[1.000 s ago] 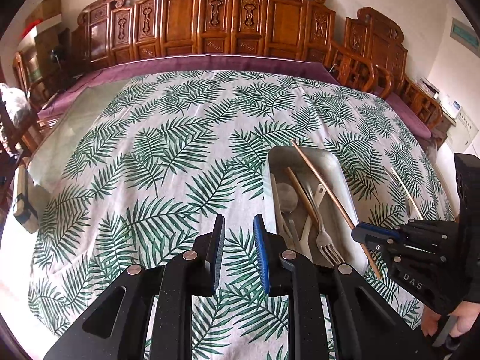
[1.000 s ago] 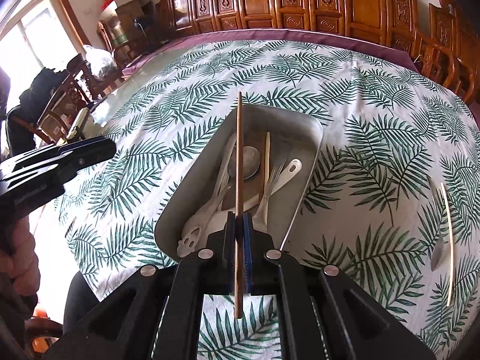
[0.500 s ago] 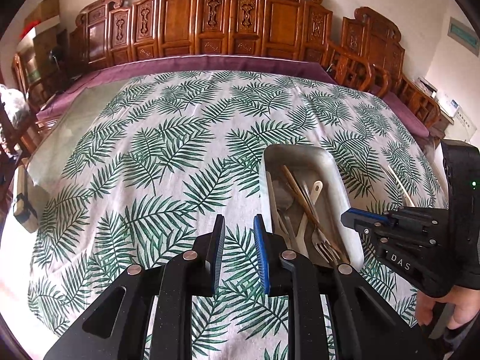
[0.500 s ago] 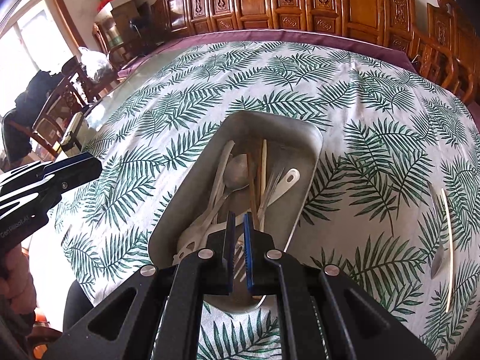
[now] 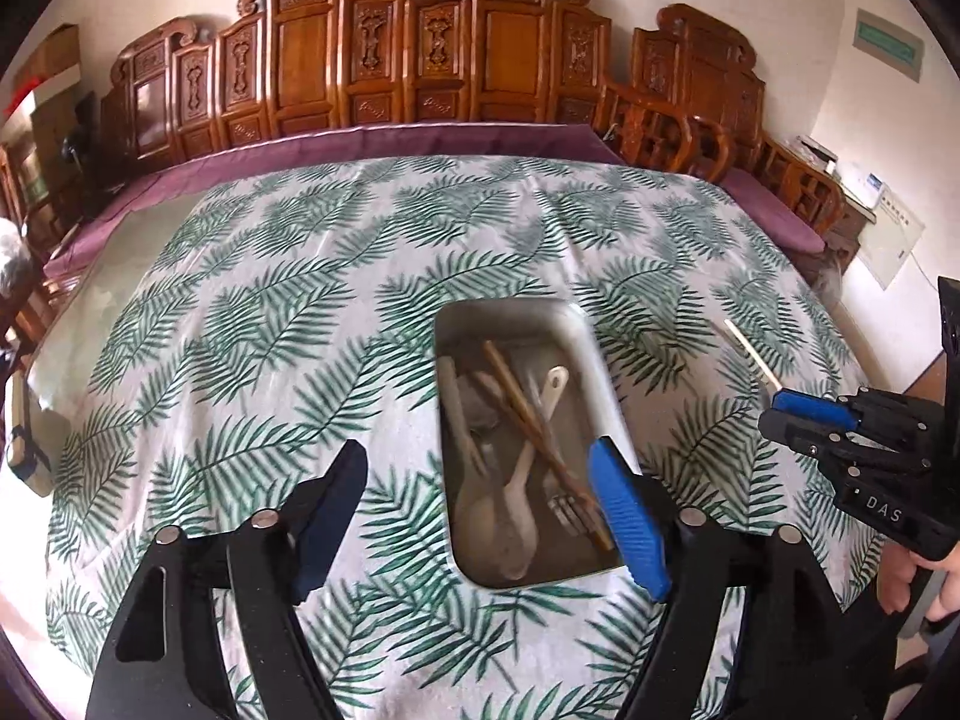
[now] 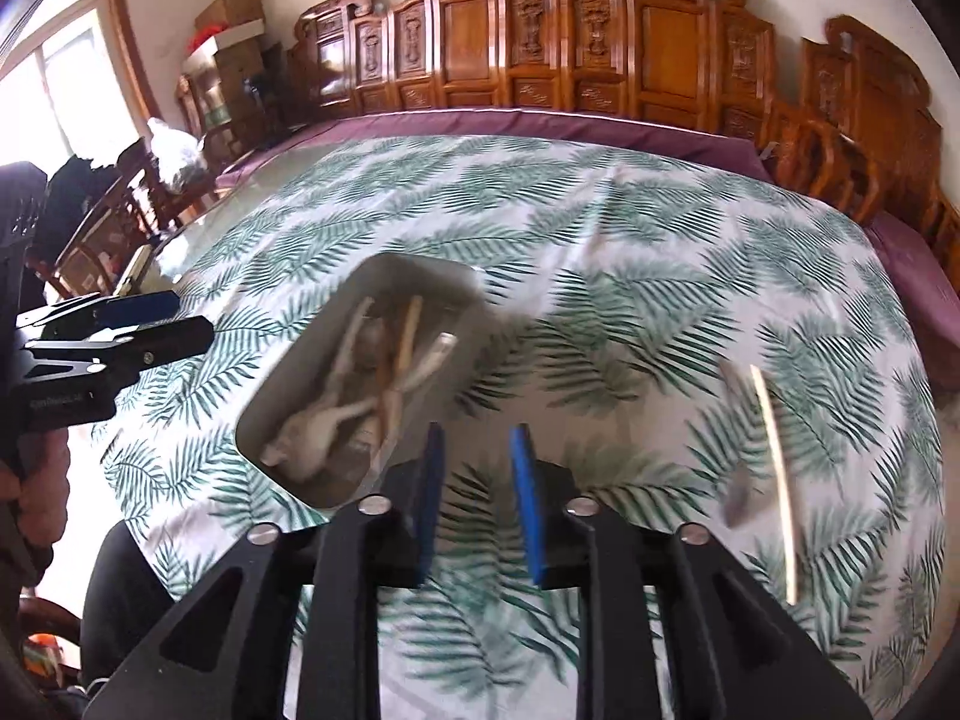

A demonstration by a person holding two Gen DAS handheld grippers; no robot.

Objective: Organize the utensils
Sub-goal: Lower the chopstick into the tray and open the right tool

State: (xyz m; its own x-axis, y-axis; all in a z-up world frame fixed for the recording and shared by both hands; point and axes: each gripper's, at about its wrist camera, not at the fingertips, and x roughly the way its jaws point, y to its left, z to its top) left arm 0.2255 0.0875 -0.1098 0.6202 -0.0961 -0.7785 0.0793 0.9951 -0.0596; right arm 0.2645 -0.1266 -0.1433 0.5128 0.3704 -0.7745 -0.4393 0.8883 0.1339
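A metal tray [image 5: 603, 381] on the leaf-print cloth holds brown chopsticks [image 5: 528, 420], a white spoon [image 5: 555, 384], a fork [image 5: 570, 504] and other pale utensils. My left gripper [image 5: 480, 516] is opening wide, its fingers standing either side of the tray's near end without pressing on anything. My right gripper [image 6: 477, 498] is opening too, with nothing between its fingers; it hangs over the cloth just right of the tray [image 6: 414, 273]. A pale chopstick [image 6: 774, 468] and a blurred grey utensil [image 6: 738, 498] lie further right on the cloth. The right gripper [image 5: 780, 414] also shows beside that chopstick [image 5: 753, 354].
Carved wooden chairs [image 5: 420, 60] line the table's far side, behind a purple cloth edge [image 5: 390, 141]. Bare glass tabletop [image 5: 102, 324] shows at the left, with a small flat object [image 5: 24, 450] near its edge. A hand [image 5: 918, 588] grips the right tool.
The right gripper let go of the brown chopstick, which now lies in the tray, then moved right off the tray and opened. The left gripper's jaws spread wide and it shifted toward the tray.
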